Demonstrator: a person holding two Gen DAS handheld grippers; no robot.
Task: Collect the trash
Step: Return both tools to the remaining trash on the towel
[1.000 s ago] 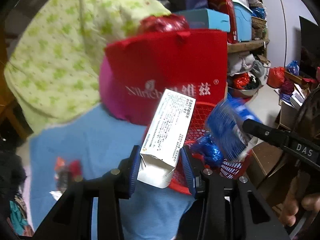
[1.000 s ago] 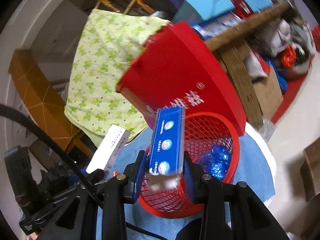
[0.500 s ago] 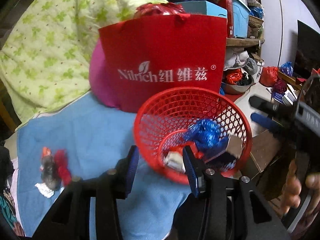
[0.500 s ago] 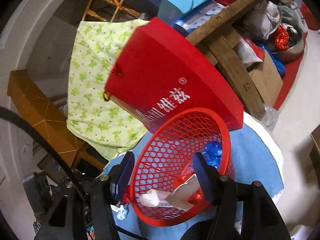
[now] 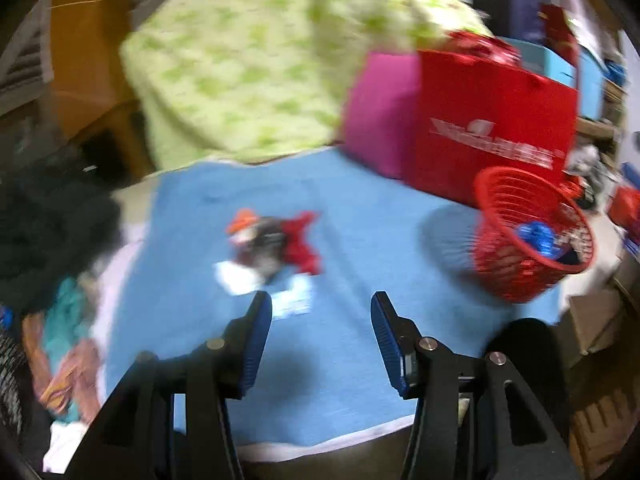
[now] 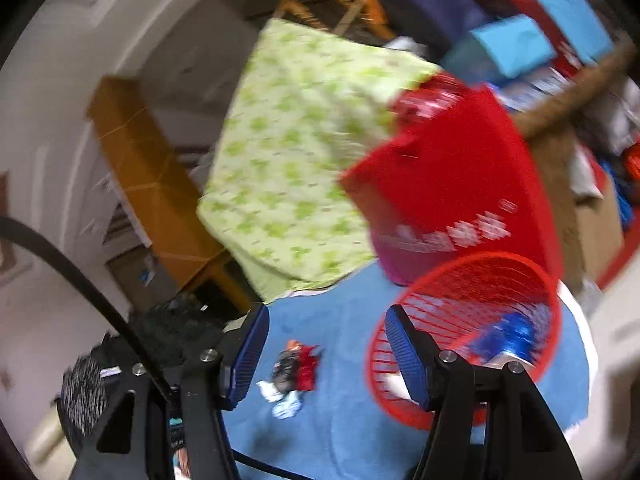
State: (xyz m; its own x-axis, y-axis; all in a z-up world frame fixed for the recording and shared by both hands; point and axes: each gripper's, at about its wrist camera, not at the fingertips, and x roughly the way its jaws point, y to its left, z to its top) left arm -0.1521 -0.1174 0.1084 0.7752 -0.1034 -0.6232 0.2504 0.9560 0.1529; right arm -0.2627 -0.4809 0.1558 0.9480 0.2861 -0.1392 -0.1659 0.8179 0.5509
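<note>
Both jaws stand wide and hold nothing. The left hand-held gripper (image 5: 321,322) hangs over the near edge of the tabletop (image 5: 360,240), and the heap of wrappers (image 5: 276,246) lies just ahead of it, slightly left of its line, toward the tabletop's middle. The right hand-held gripper (image 6: 326,344) sees the same heap between its fingers but farther off. The red basket (image 5: 532,236) sits at the right edge. The left looks nearer; the heap's long axis is too blurred to tell
</note>
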